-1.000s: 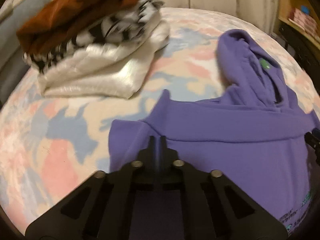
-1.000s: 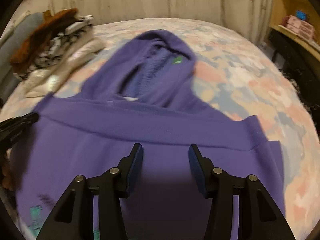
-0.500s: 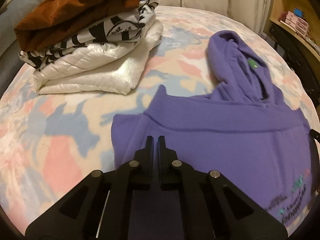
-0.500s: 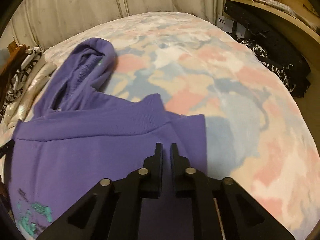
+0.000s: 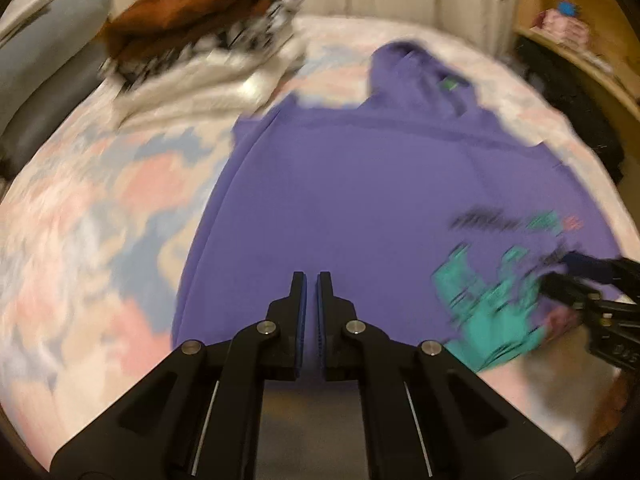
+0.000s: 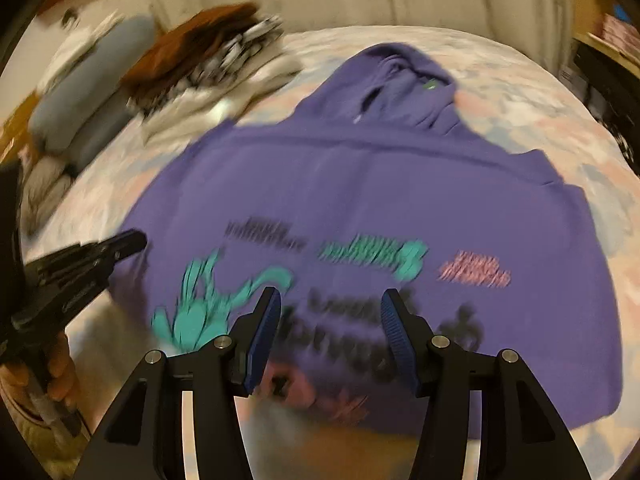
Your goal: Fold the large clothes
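Note:
A purple hoodie (image 5: pixel 360 184) lies flat on the bed, hood (image 6: pixel 404 76) at the far end and its teal, black and pink print toward me. My left gripper (image 5: pixel 311 280) is shut over the hoodie's near left part, with no cloth visibly pinched. It also shows at the left of the right wrist view, left gripper (image 6: pixel 132 240), just off the hoodie's left edge. My right gripper (image 6: pixel 330 308) hovers over the printed front. Its jaws are opening with nothing gripped between the blue pads (image 6: pixel 264 332). Both views are motion-blurred.
A stack of folded clothes (image 5: pixel 200 40), brown on top of patterned and white, sits at the far left of the bed (image 5: pixel 100 208). Grey pillows (image 6: pixel 88 92) lie beyond it. A wooden shelf (image 5: pixel 568 28) and dark items stand on the right. A hand (image 6: pixel 60 368) holds the left gripper.
Both grippers have drawn back toward the near edge, so the hoodie's printed front now shows. The right gripper, shut half a second ago, now stands open. The left stays shut.

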`<action>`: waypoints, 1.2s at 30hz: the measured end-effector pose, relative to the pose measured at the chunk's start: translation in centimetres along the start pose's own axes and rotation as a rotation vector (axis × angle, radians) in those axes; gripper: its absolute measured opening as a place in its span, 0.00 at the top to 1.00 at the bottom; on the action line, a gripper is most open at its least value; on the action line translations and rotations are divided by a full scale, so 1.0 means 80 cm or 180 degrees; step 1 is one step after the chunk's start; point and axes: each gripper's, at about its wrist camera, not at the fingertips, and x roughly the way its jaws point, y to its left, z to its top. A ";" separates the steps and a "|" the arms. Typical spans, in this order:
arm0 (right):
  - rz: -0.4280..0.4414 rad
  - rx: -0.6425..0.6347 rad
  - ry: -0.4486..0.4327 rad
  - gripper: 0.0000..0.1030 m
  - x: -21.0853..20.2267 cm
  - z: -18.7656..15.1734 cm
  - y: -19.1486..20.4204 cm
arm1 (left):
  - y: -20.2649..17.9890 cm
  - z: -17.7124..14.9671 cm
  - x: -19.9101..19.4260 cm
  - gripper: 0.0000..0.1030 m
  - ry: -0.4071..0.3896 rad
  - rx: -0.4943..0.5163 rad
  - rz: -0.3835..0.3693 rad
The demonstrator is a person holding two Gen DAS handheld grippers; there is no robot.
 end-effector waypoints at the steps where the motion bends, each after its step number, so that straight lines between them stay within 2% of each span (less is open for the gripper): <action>1: -0.0073 -0.0006 0.0030 0.49 0.001 -0.009 -0.003 | 0.009 -0.009 0.003 0.97 0.0039 -0.0041 0.0019; 4: -0.0278 0.0216 0.0102 0.49 -0.004 -0.034 -0.042 | 0.026 -0.016 -0.003 0.97 -0.0012 -0.0130 -0.0022; 7: -0.0737 0.0513 0.0107 0.49 -0.016 -0.057 -0.104 | 0.035 -0.020 -0.006 0.97 -0.0006 -0.0199 -0.0041; 8: -0.1007 0.0629 0.0093 0.49 -0.024 -0.068 -0.130 | 0.037 -0.021 -0.005 0.97 -0.0005 -0.0201 -0.0024; 9: -0.1110 0.0725 0.0085 0.49 -0.029 -0.075 -0.147 | 0.037 -0.022 -0.006 0.97 -0.0011 -0.0197 -0.0009; 10: -0.1112 0.0857 0.0070 0.49 -0.036 -0.082 -0.166 | 0.036 -0.026 -0.009 0.97 -0.0031 -0.0185 0.0026; 13: -0.1065 0.0979 0.0066 0.69 -0.051 -0.093 -0.186 | 0.037 -0.026 -0.009 0.97 -0.0045 -0.0163 0.0093; 14: -0.1097 0.0968 0.0080 0.69 -0.055 -0.093 -0.184 | 0.037 -0.026 -0.009 0.97 -0.0042 -0.0167 0.0104; 19: -0.1298 0.0851 0.0162 0.69 -0.048 -0.087 -0.167 | 0.036 -0.028 -0.010 0.97 0.0022 -0.0179 0.0095; 28: -0.1164 0.1065 0.0229 0.63 -0.033 -0.083 -0.194 | 0.041 -0.027 -0.004 0.97 0.0113 -0.0314 0.0040; 32: -0.1203 0.1036 0.0268 0.60 -0.029 -0.081 -0.190 | 0.039 -0.028 -0.005 0.96 0.0126 -0.0249 0.0023; 36: -0.1140 0.1064 0.0349 0.55 -0.028 -0.076 -0.191 | 0.029 -0.025 -0.008 0.92 0.0172 -0.0013 0.0052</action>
